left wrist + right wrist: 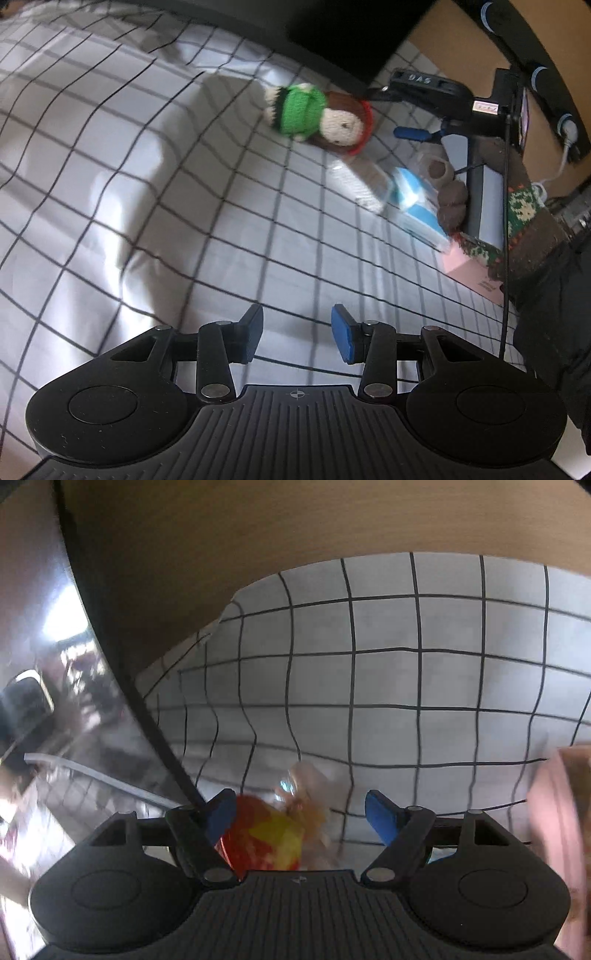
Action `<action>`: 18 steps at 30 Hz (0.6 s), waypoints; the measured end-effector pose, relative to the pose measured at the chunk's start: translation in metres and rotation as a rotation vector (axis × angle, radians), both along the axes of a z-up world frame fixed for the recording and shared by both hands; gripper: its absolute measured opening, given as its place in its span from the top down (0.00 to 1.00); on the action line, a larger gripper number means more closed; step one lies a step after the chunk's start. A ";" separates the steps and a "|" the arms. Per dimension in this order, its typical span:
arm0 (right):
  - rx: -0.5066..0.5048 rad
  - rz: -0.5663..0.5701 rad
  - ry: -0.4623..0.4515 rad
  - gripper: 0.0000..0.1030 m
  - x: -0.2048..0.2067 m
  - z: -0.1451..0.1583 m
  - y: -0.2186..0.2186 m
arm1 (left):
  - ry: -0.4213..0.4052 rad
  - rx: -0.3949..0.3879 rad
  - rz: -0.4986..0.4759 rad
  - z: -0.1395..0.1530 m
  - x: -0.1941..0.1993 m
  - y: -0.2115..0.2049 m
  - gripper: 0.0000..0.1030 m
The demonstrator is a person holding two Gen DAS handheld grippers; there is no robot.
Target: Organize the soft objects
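Note:
A knitted doll (314, 112) with a green body, brown hair and a red hat lies on the white grid-patterned sheet (147, 184), far ahead of my left gripper (297, 332). That gripper is open, with only sheet between its blue pads. At the upper right of the left wrist view, one blue finger (410, 133) of the other gripper shows over the sheet. In the right wrist view my right gripper (301, 816) is open wide. A red and yellow soft object in a clear wrapper (266, 836) lies low between its fingers, close to the left pad and blurred.
Along the sheet's right side lie a blue and white packet (413, 201), brown plush pieces (452, 203) and a pink box (467, 269) (554, 812). A knitted patterned sleeve (521, 206) reaches in there. A wooden board (258, 535) borders the sheet (406, 683).

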State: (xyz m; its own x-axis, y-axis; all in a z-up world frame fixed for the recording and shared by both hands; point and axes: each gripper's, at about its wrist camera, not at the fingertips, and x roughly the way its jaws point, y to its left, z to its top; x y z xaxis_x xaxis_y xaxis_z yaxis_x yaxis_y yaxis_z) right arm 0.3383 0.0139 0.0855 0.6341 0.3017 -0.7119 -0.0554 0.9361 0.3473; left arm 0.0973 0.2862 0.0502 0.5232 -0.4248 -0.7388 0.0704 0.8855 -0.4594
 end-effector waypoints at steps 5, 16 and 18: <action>0.183 -0.051 0.092 0.70 0.018 -0.016 -0.008 | 0.027 -0.007 0.009 -0.015 0.004 0.014 0.57; 0.186 0.265 0.239 0.97 -0.092 0.000 0.007 | 0.004 -0.003 -0.001 -0.005 0.018 0.022 0.57; 0.037 0.272 0.176 0.96 -0.119 0.008 0.008 | -0.024 0.004 -0.016 0.003 0.024 0.020 0.57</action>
State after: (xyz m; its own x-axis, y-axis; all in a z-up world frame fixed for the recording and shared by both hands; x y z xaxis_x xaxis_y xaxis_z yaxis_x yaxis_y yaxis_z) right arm 0.2195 0.0214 0.0939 0.3951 0.4705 -0.7890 -0.2377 0.8820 0.4069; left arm 0.1215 0.3062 0.0534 0.5338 -0.4299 -0.7282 0.0951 0.8862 -0.4535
